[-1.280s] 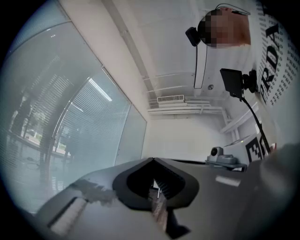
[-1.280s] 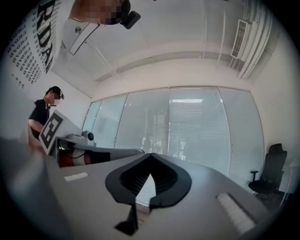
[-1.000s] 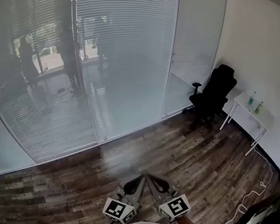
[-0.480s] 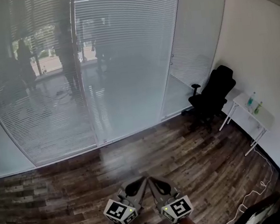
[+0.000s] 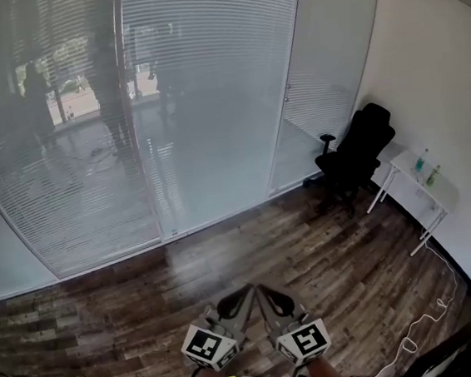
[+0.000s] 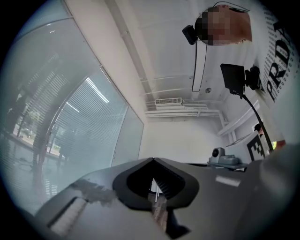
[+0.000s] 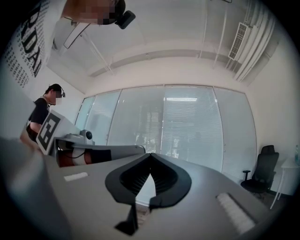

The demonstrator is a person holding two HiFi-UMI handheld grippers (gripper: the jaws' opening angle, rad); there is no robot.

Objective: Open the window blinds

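Observation:
Lowered white slatted blinds (image 5: 208, 86) cover the glass wall across the far side of the room; dim shapes show through their slats. The same blinds fill the middle of the right gripper view (image 7: 192, 126) and the left side of the left gripper view (image 6: 89, 122). Low in the head view my left gripper (image 5: 246, 291) and right gripper (image 5: 259, 290) are held side by side, well back from the blinds, over the wooden floor. Each is shut, tips meeting, with nothing between them (image 6: 152, 160) (image 7: 150, 154).
A black office chair (image 5: 358, 158) stands at the right end of the glass wall. Beside it is a white table (image 5: 415, 190) with two bottles (image 5: 425, 168). A white cable (image 5: 425, 322) trails on the floor at the right. Another person (image 7: 42, 115) stands at the left.
The head view has shifted slightly, and a shoe has come into view at the lower left. Both grippers stay shut and close together.

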